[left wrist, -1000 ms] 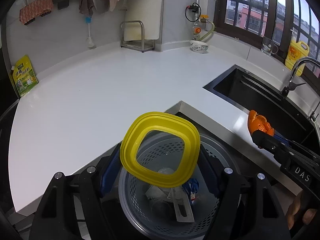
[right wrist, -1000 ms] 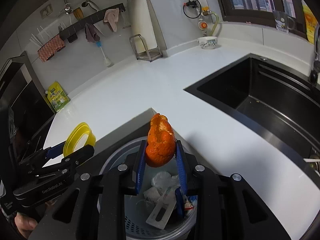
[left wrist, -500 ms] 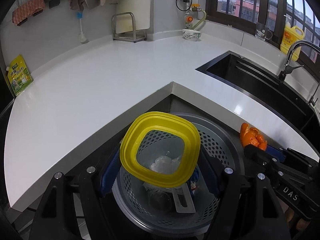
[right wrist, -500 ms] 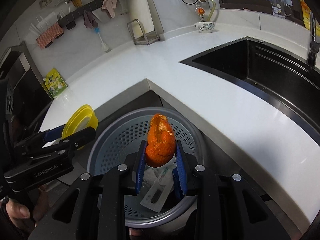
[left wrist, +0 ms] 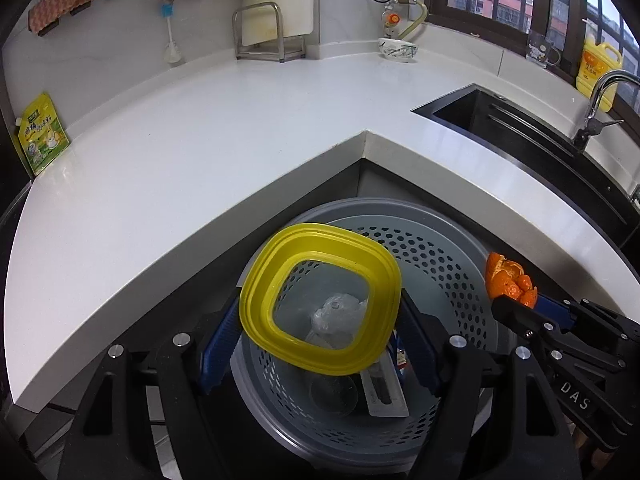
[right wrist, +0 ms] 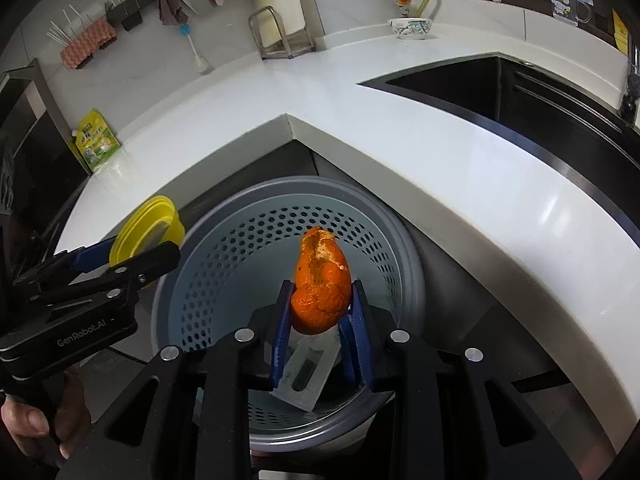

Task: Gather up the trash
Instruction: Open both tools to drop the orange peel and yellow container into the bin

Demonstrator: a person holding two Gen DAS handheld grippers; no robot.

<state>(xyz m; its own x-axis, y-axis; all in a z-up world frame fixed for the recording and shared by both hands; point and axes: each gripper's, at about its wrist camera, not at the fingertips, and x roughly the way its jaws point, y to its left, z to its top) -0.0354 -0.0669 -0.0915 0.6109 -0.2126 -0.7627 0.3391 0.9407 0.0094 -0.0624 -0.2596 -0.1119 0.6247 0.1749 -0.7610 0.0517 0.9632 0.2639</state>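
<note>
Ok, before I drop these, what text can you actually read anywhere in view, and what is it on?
"DAS" on the right tongs body, left wrist view.
"GenRobot.AI" on the left tongs body, right wrist view.
Green pouch on the counter: printed characters, too small to read.
Yellow bottle by the window: label blurred.
Flat packet in the grey bin: no legible print.

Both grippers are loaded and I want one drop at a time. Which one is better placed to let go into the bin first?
Probably the right gripper: its orange peel hangs over the middle of the bin. The left gripper holds the yellow lid nearer the bin's rim.
</note>
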